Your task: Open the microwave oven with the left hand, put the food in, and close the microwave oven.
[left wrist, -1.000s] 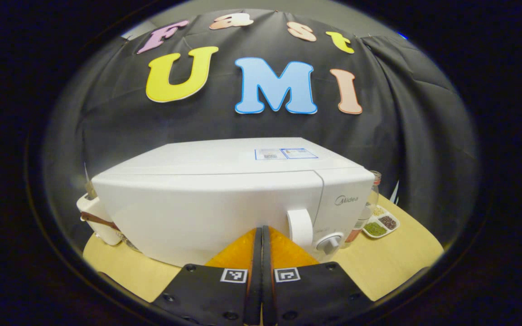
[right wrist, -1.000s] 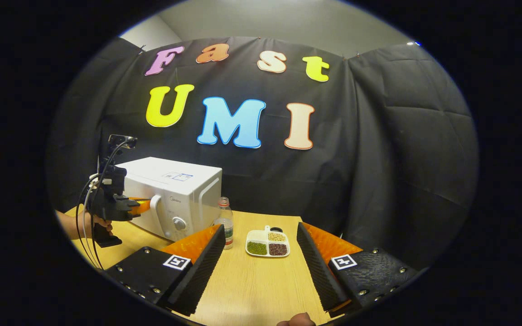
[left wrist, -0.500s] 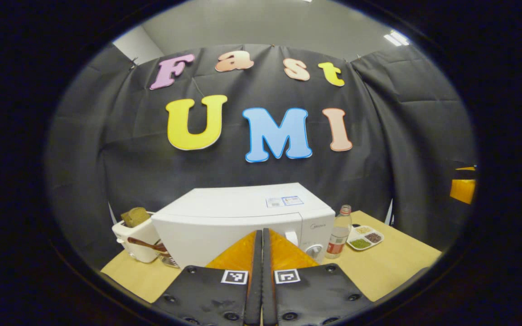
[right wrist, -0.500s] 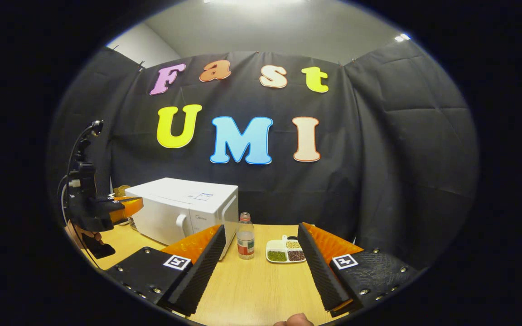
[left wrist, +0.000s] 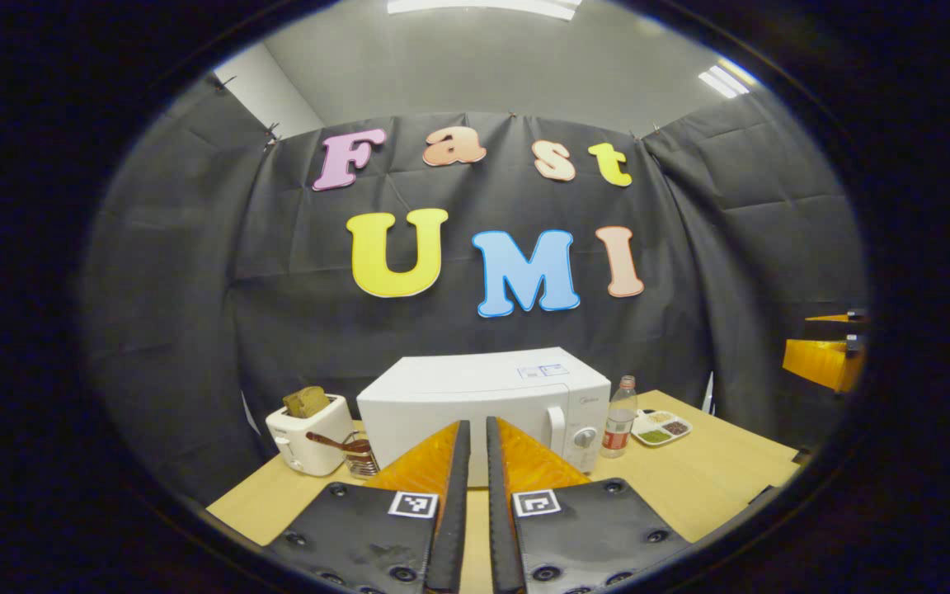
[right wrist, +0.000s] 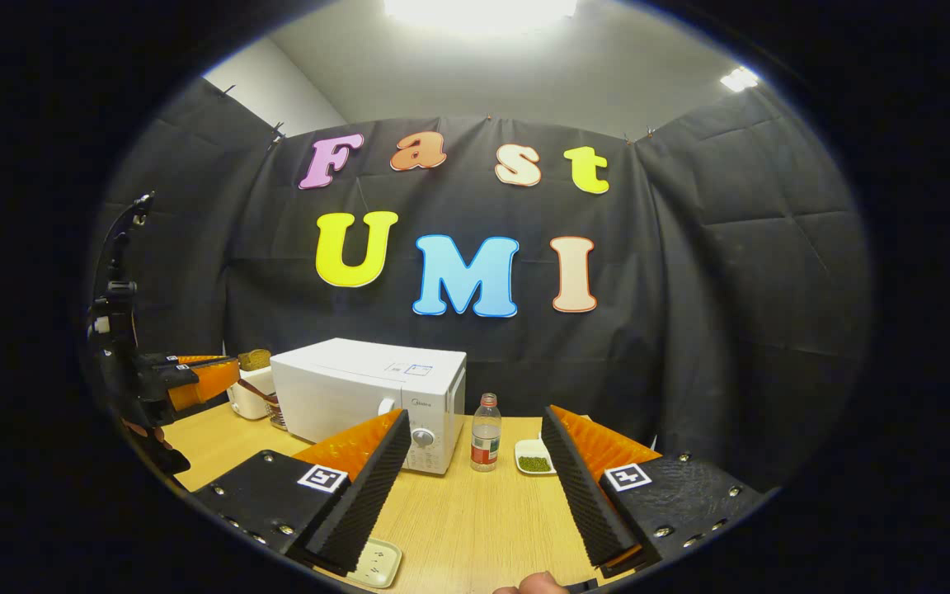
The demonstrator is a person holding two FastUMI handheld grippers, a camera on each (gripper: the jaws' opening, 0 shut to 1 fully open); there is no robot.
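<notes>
The microwave (left wrist: 483, 404) sits door-closed on the bench (right wrist: 475, 528); left gripper (left wrist: 472, 429) nearly clenched on nothing, right gripper (right wrist: 475, 429) released.

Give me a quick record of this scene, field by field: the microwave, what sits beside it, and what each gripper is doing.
microwave: white, door closed, on the wooden table
toaster: white, left of the microwave in the left gripper view, bread in its slot
bottle: clear, upright, right of the microwave
divided dish: right of the bottle, holds green, dark and pale grains
left gripper: nearly closed, empty, back from the microwave
right gripper: open, empty, above the table
</notes>
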